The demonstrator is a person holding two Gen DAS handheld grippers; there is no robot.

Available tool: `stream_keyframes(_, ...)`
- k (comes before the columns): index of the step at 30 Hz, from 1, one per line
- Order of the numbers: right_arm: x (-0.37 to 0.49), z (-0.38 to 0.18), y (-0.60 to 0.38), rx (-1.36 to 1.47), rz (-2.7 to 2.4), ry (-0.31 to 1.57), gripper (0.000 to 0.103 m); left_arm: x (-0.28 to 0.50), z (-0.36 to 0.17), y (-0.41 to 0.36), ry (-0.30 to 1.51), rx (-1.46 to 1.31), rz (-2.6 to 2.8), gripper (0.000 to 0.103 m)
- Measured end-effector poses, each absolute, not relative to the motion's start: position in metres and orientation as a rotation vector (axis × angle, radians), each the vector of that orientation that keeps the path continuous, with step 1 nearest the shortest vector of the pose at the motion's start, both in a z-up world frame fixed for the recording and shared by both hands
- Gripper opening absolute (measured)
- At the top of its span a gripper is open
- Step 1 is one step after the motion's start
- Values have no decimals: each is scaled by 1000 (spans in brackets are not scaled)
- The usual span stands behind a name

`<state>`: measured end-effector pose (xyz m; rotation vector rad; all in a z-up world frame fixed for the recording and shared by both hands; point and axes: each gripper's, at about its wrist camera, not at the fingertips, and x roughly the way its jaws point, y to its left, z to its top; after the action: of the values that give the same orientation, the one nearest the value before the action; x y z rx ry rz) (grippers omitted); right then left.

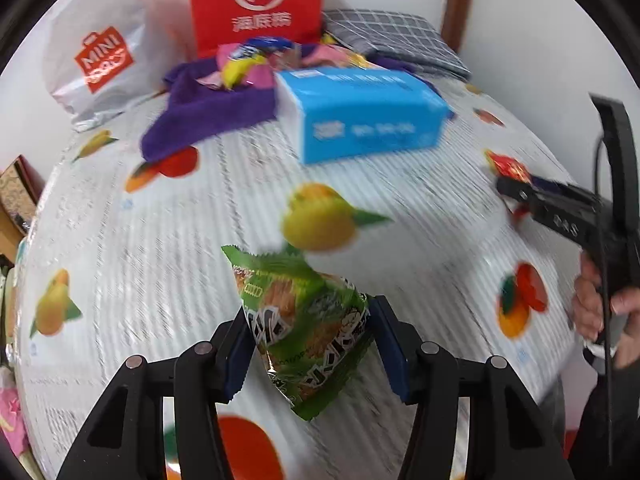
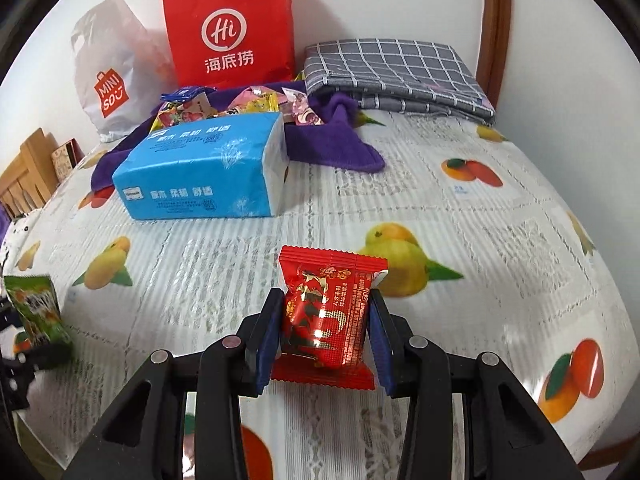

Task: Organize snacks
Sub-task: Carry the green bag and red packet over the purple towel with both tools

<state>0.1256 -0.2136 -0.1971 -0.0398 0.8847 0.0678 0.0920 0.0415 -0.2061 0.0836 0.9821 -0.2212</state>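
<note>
Right wrist view: blue tissue pack (image 2: pixel 204 168) on tabletop (image 2: pixel 460 216), partly on purple cloth (image 2: pixel 340 140) carrying snack pile (image 2: pixel 240 106). Behind: red paper bag (image 2: pixel 230 28), white plastic bag (image 2: pixel 112 76), folded checked cloth (image 2: pixel 396 72). Right hand-held gripper (image 2: pixel 326 332) angled down over tabletop, clenched on red snack packet (image 2: pixel 328 312). Left hand-held gripper (image 1: pixel 308 344) likewise angled down, grasping green snack packet (image 1: pixel 300 312). Left view blurred.
</note>
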Motion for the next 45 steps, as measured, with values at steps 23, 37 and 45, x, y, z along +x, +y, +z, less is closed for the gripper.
stream_keyframes(23,187,-216,-216,-50,127,940,45,170,-223,64,881,17,-28,52)
stream_keyframes(37,187,-216,-213,-69,121,940,46,171,-223,65,880,3,-21,52)
stream_keyframes(45,187,-215,-216,-44,124,939,43,168,-221,73,875,-38,-20,43)
